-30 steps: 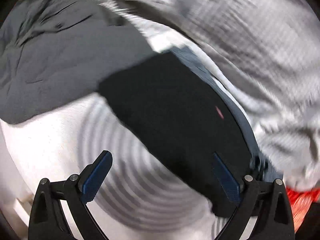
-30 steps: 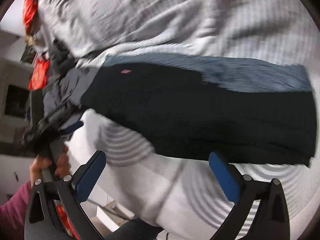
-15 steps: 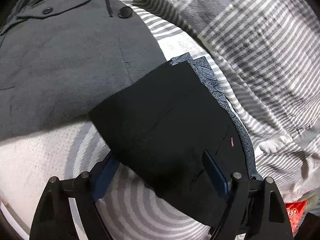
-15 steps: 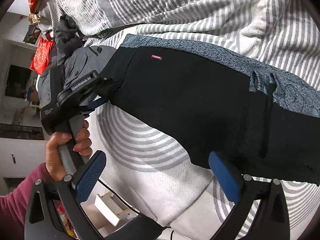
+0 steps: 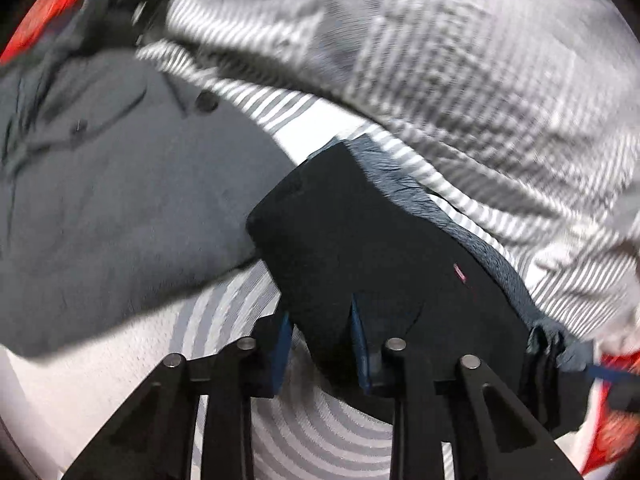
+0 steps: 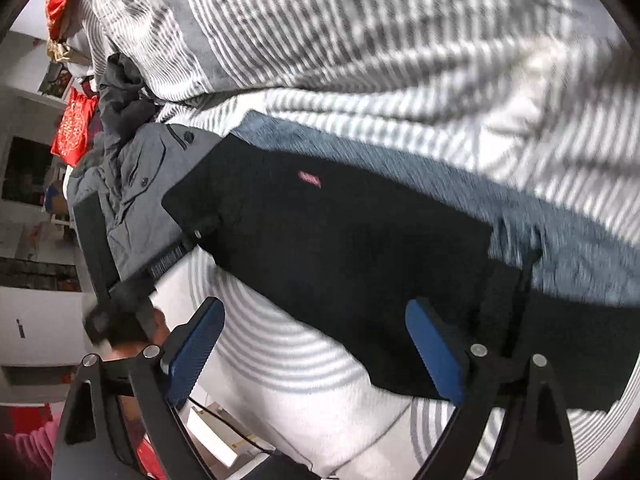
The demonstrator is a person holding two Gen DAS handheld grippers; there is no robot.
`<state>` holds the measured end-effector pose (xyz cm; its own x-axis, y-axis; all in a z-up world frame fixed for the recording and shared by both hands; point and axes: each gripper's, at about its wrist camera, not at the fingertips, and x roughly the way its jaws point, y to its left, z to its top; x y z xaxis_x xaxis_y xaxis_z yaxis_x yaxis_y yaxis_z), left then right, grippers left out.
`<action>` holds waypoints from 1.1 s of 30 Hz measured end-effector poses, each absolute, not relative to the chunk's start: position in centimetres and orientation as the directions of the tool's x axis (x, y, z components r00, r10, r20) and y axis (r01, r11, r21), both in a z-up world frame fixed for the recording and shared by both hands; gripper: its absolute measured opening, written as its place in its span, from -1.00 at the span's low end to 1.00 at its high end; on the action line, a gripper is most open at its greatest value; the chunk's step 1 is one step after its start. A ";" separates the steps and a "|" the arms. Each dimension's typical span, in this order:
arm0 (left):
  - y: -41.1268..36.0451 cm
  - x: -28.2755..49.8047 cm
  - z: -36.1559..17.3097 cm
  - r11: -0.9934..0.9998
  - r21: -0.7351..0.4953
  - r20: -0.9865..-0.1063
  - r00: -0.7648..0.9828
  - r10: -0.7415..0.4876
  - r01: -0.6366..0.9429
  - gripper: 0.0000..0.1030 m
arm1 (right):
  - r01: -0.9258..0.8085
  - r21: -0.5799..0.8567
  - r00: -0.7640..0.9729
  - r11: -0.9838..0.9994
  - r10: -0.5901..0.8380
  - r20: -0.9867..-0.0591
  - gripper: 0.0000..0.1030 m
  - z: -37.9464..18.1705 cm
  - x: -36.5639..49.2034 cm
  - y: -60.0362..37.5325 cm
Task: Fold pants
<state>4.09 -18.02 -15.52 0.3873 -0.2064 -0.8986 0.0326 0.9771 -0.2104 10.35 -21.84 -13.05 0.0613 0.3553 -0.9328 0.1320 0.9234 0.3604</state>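
Black pants [image 5: 380,248] with a blue-grey patterned layer along the far edge and a small red label lie on the bed. My left gripper [image 5: 320,338] has its jaws closing, and the pants' near corner is bunched and pinched between its blue pads. In the right wrist view the pants [image 6: 340,240] stretch across the middle. A hand holds the left gripper [image 6: 192,240] at their left corner. My right gripper [image 6: 316,348] stands wide with its jaws closing slowly. Its right pad lies over the pants' near edge, its left pad over the sheet, and it grips nothing.
A grey buttoned garment [image 5: 120,200] lies left of the pants. A bunched grey-and-white striped duvet [image 5: 440,80] fills the far side. The sheet [image 5: 320,440] is white with grey rings. Red items [image 6: 76,128] and furniture stand past the bed's left edge.
The left jaws have narrowed from wide apart onto the pants' corner. The right gripper has slid along the pants' near edge, and its jaws have drawn in a little.
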 end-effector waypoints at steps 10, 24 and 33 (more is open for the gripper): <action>-19.6 3.3 -15.1 0.986 -0.109 -0.886 0.437 -0.154 0.125 -0.50 | -0.003 0.391 -0.160 0.920 0.385 -0.909 0.83 -15.4 22.4 -14.4; -20.7 2.7 -14.6 0.976 -0.052 -0.868 0.475 -0.148 0.209 -0.49 | -0.210 0.288 -0.519 0.934 0.143 -0.843 0.86 -25.7 26.6 -2.2; -22.6 2.2 -12.8 0.963 -0.044 -0.854 0.490 -0.174 0.266 -0.50 | -0.086 0.406 -0.420 0.910 0.337 -0.843 -0.67 -23.2 25.2 -6.8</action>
